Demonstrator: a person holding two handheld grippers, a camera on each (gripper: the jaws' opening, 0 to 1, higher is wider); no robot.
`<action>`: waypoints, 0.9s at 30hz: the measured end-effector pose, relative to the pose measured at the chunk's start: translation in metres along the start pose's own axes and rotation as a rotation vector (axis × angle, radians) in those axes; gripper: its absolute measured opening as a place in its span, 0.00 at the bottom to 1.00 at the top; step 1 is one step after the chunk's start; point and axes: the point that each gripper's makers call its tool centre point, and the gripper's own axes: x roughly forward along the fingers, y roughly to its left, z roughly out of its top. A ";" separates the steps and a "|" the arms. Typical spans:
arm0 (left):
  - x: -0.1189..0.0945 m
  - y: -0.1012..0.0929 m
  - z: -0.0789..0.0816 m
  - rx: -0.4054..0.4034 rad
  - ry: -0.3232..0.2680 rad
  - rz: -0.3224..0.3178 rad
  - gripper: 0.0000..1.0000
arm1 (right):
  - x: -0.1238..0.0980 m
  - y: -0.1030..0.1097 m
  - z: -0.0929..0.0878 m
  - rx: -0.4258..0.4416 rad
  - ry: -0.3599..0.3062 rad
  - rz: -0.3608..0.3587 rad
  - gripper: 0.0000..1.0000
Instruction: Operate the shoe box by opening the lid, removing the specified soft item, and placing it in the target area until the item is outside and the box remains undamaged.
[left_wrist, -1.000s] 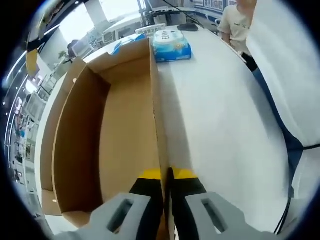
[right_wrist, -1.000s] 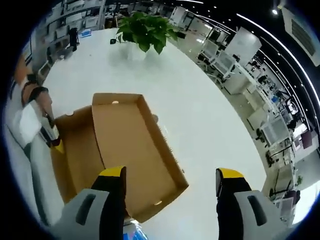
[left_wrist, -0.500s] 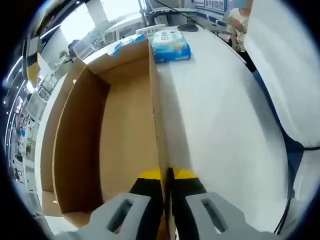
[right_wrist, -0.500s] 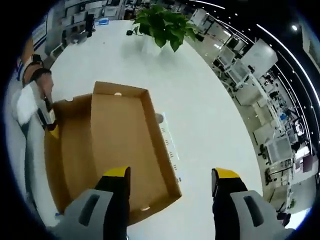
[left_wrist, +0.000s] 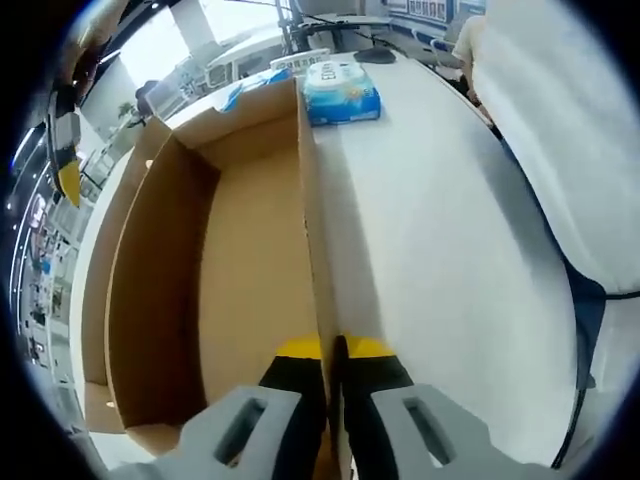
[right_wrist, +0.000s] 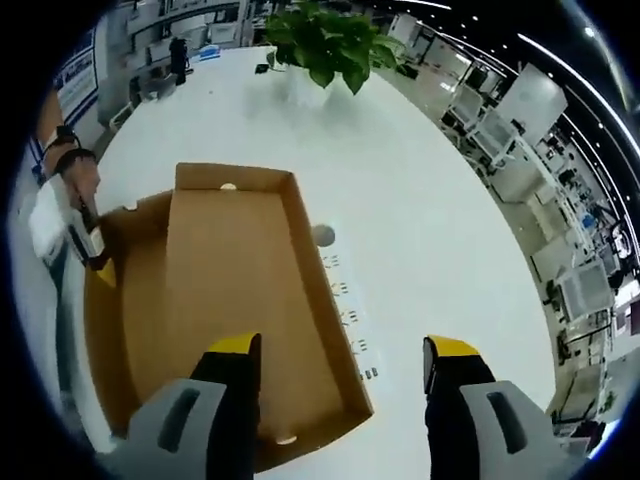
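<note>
My left tongs (left_wrist: 332, 352) were pinching the shoe box (left_wrist: 200, 290) wall; the box looked empty inside. Right tongs (right_wrist: 340, 365) hung spread above it. The soft pack (left_wrist: 343, 90) sat on the surface (left_wrist: 450, 250) just beyond the box.

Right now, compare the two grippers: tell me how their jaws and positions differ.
The left gripper has its jaws shut on the cardboard box, pinching the long side wall; the right gripper has its jaws wide apart and holds nothing. The left gripper touches the box wall; the right gripper hovers above the box, over its other long wall. Both have grey bodies and black jaws with yellow tips.
</note>
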 end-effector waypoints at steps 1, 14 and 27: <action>0.000 0.000 0.000 0.000 0.001 -0.001 0.02 | 0.002 0.000 -0.002 0.005 0.005 0.010 0.64; 0.000 0.000 0.000 -0.025 -0.004 -0.002 0.02 | 0.043 0.003 -0.021 0.040 0.054 0.109 0.53; 0.001 0.000 0.000 -0.021 -0.006 -0.009 0.02 | 0.074 0.013 -0.028 0.078 0.100 0.201 0.45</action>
